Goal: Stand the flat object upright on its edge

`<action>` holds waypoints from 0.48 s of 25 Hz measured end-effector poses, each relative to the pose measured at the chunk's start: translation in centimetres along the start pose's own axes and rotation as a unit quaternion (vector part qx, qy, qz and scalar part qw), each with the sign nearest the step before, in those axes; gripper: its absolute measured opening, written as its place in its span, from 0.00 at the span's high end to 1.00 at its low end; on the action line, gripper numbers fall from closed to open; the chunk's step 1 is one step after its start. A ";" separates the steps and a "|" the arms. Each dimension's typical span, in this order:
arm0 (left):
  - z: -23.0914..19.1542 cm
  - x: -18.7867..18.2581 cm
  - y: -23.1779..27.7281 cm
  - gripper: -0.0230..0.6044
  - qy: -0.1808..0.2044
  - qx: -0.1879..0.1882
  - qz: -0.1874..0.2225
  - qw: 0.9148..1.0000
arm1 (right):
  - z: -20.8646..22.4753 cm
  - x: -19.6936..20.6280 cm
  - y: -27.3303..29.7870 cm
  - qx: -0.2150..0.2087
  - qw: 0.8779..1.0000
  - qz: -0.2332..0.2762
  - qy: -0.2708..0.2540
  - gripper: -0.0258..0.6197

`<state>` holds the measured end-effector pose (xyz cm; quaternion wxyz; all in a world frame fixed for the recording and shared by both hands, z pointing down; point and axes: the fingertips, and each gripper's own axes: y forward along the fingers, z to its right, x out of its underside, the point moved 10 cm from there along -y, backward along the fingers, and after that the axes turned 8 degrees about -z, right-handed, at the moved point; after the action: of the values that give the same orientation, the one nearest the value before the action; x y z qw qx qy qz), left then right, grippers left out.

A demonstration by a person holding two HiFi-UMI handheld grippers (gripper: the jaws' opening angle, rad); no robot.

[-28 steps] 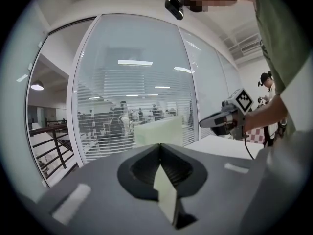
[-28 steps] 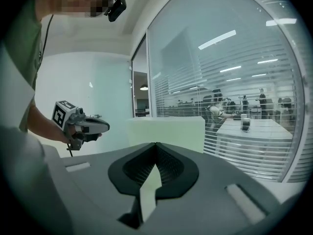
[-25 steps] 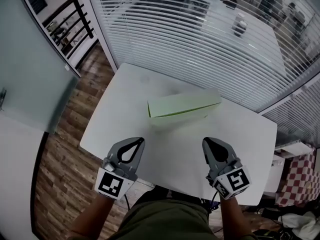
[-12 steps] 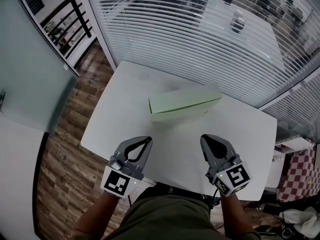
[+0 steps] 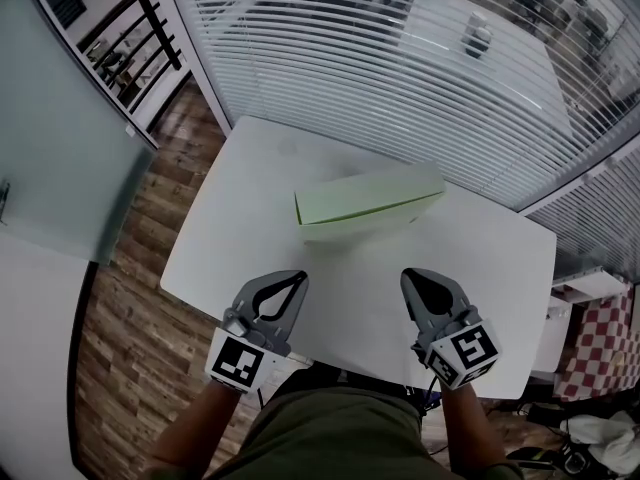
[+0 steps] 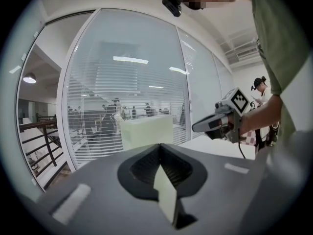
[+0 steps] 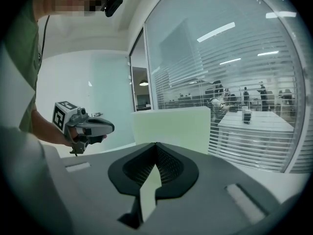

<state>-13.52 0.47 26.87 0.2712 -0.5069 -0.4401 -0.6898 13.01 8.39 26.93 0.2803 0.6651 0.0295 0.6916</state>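
In both gripper views the grey gripper body covers the bottom edge of the pale green flat rectangular panel (image 5: 368, 200), so neither view shows where it meets the white rectangular desk (image 5: 250, 193). Only its upper part rises above the body, against the glass wall with the white slatted blinds (image 5: 380, 58). From the head view the panel stands on one long edge near the middle of the desk, towards the far side. A paler band runs under its green face, and I cannot tell whether that is the panel's front or its reflection on the glossy top. Whether it stands dead upright or leans a little is also hard to judge from that steep angle. The person's forearms are cut off at the lower edge of the head view.

The left gripper (image 5: 291, 281) and the right gripper (image 5: 414, 279) hover over the near side of the desk, level with each other and well apart. Each gripper's fingers are pressed together at the tips with nothing between them. The panel lies beyond both pairs of fingers, clear of them and touched by neither, roughly centred between the two grippers
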 end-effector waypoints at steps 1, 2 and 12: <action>0.0 0.1 0.0 0.96 0.000 -0.002 0.000 1.000 | 0.0 0.0 0.0 0.000 1.000 -0.001 0.001 0.94; 0.1 0.1 0.0 0.96 -0.002 -0.003 0.000 1.000 | 0.1 0.1 0.0 -0.001 1.000 -0.002 0.002 0.94; 0.6 0.5 0.2 0.96 -0.009 -0.002 -0.013 1.000 | 0.2 0.6 0.1 -0.008 1.000 0.001 0.006 0.94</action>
<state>-13.20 0.96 27.47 0.2570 -0.5077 -0.4474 -0.6900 13.19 8.49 27.55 0.2841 0.6590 0.0249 0.6960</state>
